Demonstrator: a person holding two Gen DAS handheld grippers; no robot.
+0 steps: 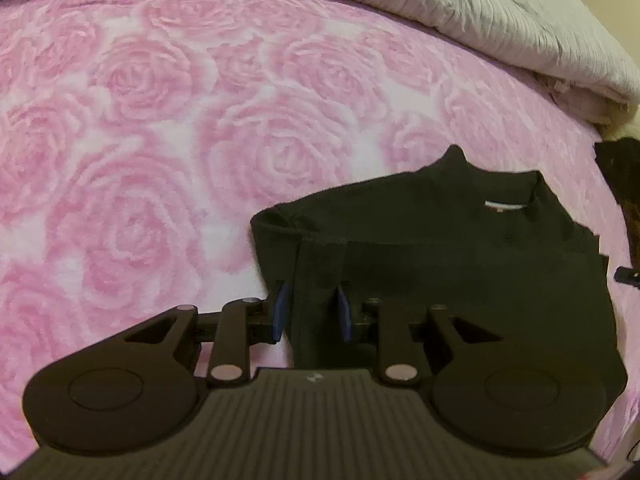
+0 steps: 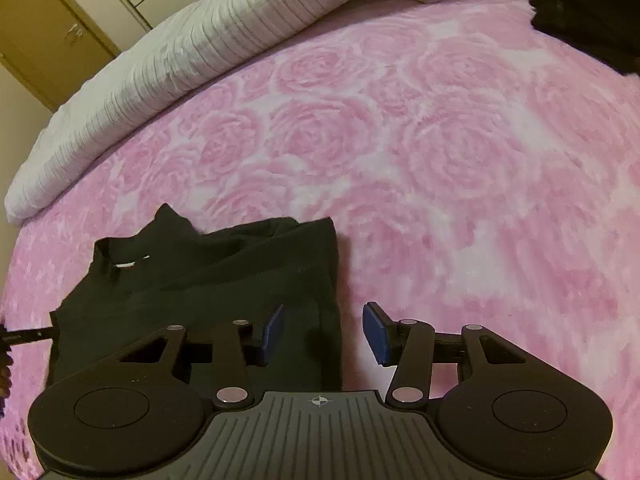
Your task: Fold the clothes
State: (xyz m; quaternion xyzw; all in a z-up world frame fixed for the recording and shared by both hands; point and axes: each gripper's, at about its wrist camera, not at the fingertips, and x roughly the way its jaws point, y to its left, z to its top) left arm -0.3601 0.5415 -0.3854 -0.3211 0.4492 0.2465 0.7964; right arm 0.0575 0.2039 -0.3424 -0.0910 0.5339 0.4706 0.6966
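Note:
A black garment point(image 1: 440, 248) lies folded on the pink rose-patterned blanket point(image 1: 160, 140), its collar and white neck label point(image 1: 506, 205) toward the far side. My left gripper point(image 1: 313, 310) hovers over the garment's left edge, jaws apart, with a strip of black fabric lying between the blue pads point(image 1: 282, 308) and a gap showing beside it. In the right wrist view the same garment point(image 2: 200, 280) lies at lower left. My right gripper point(image 2: 324, 332) straddles its right edge, jaws wide, one pad over the fabric and the other over the blanket point(image 2: 440, 160).
A white ribbed quilt point(image 1: 500, 12) point(image 2: 180, 52) is bunched along the far side of the bed. More dark clothing point(image 1: 616, 176) point(image 2: 592, 12) sits at the right edge. A wardrobe point(image 2: 60, 32) stands beyond the bed.

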